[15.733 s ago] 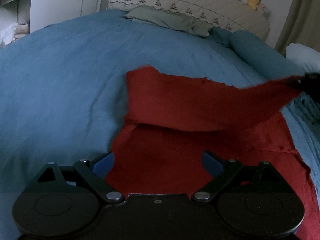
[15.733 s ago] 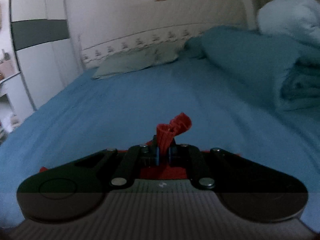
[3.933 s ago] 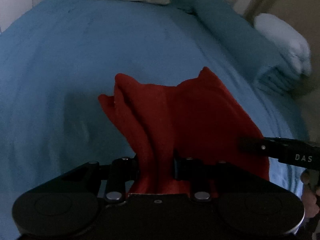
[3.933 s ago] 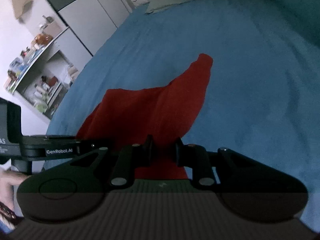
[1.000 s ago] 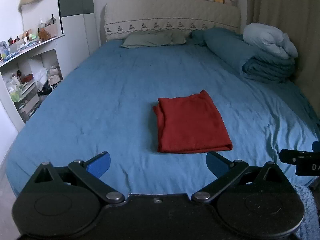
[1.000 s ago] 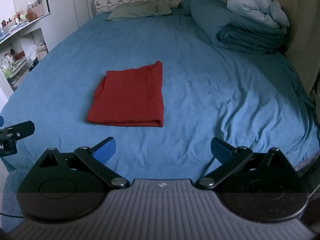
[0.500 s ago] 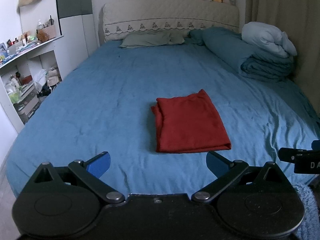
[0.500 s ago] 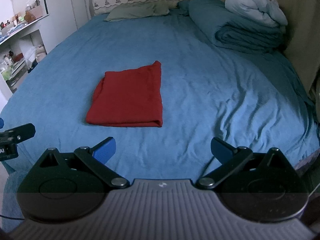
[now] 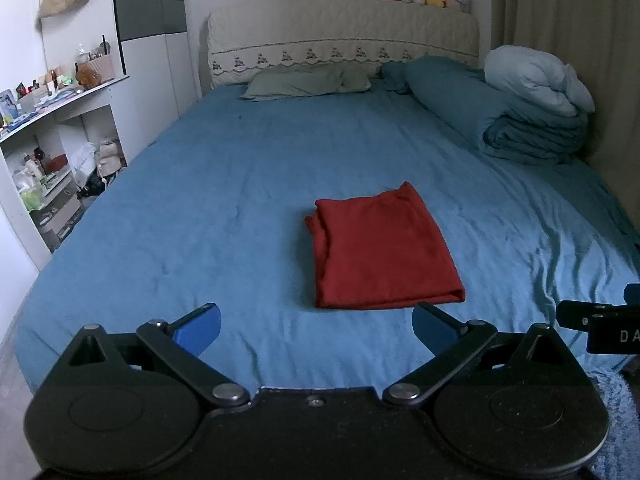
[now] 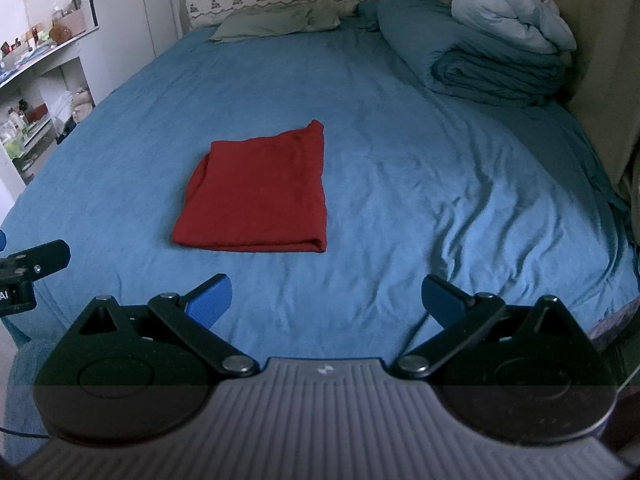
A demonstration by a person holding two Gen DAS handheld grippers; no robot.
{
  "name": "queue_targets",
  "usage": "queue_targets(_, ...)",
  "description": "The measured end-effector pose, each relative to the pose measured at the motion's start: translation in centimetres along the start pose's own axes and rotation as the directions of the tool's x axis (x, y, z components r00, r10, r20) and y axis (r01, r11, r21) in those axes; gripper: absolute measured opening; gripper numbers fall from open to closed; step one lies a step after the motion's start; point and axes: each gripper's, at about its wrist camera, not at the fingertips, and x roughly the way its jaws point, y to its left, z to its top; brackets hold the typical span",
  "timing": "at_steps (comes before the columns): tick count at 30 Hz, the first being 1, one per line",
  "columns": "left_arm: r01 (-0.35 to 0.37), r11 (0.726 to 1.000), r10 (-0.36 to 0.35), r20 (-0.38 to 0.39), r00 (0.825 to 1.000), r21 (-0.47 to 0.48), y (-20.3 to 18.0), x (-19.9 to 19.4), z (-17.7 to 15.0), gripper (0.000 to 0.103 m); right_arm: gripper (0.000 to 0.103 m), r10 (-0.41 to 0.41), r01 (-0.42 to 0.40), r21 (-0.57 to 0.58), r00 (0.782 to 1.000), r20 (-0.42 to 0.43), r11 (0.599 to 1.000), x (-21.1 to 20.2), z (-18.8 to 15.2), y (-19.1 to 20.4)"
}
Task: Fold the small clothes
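A red garment (image 9: 382, 250) lies folded into a neat rectangle on the blue bedsheet (image 9: 224, 200), near the foot of the bed. It also shows in the right wrist view (image 10: 260, 194). My left gripper (image 9: 316, 326) is open and empty, held back from the bed edge, short of the garment. My right gripper (image 10: 326, 300) is open and empty, also back from the garment. The tip of the right gripper shows at the right edge of the left wrist view (image 9: 600, 320); the left gripper's tip shows at the left edge of the right wrist view (image 10: 32, 264).
A rolled teal duvet (image 9: 528, 136) with a pale blanket (image 9: 536, 80) on it lies at the bed's right side. A grey-green pillow (image 9: 308, 82) lies by the headboard (image 9: 344, 40). Cluttered white shelves (image 9: 52, 140) stand left of the bed.
Since 3.9 s ago both grippers have let go of the red garment and pulled back; it now lies folded. Over the last second the views barely shift.
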Motion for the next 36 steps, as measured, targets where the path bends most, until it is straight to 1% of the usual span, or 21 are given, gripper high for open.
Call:
queue_targets(12,0.000,1.000,0.000,0.004,1.000,0.001,0.10,-0.13,-0.13,0.103,0.103,0.001,-0.001,0.003,1.000,-0.003,1.000,0.11,0.12,-0.36)
queue_targets(30,0.006,1.000,-0.006,0.006,1.000,0.003,0.30,-0.32,-0.05,0.103,0.103,-0.010,0.010,0.003,1.000,0.005,1.000,-0.10,-0.21,0.32)
queue_targets(36,0.003,1.000,-0.003,0.027,1.000,0.009,0.51,-0.66,-0.05,0.103,0.103,-0.012,0.012,-0.001,1.000,0.007,1.000,-0.27,-0.07,0.31)
